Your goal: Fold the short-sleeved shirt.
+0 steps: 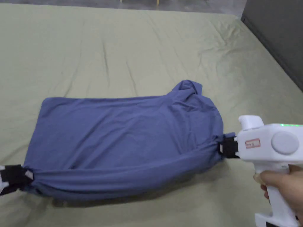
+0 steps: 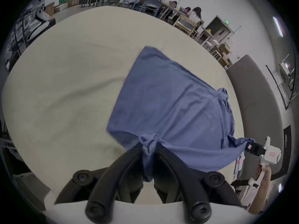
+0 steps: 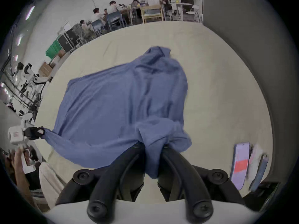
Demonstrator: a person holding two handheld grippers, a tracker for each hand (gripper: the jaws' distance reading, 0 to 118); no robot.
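We are holding the blue shirt (image 1: 124, 139) stretched above the bed (image 1: 118, 47), both grippers' jaws clamped on bunched cloth; uneven pulling risks slipping a corner and skewing the fold.

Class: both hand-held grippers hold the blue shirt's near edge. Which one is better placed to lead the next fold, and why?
Probably neither alone. The left hand-held gripper and right hand-held gripper each clamp one end of the shirt, its near edge stretched between them. If one leads, the right: its end is bunched and needs straightening.
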